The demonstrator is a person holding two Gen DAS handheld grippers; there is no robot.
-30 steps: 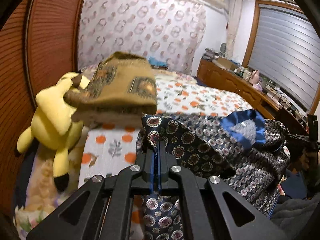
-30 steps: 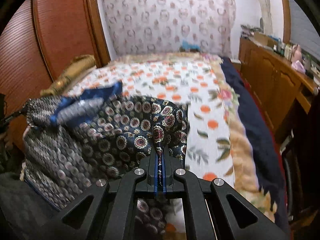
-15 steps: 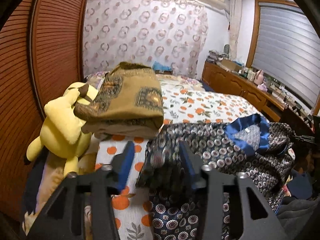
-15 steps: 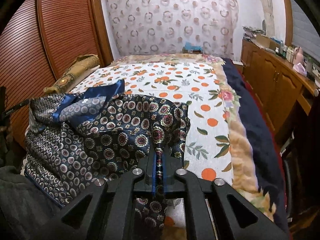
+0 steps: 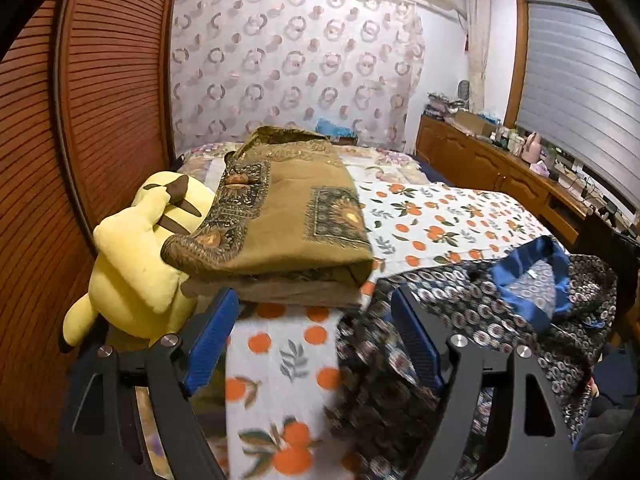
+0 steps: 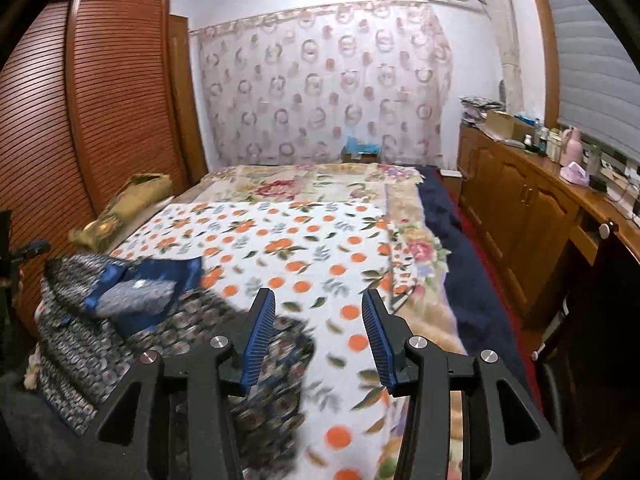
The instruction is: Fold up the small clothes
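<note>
Both the left hand-held gripper (image 5: 314, 312) and right hand-held gripper (image 6: 318, 312) are opening, empty, above the patterned garment (image 5: 500, 312) on the bed (image 6: 312, 240).

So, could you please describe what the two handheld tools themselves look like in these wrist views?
Both look identical. The left tool and right tool each have a matte black frame with triangular cut-outs and round silver screw heads at the joints. Each finger carries a flat, ribbed blue pad on its inner face. No cables, markings or sleeves are visible.
</note>
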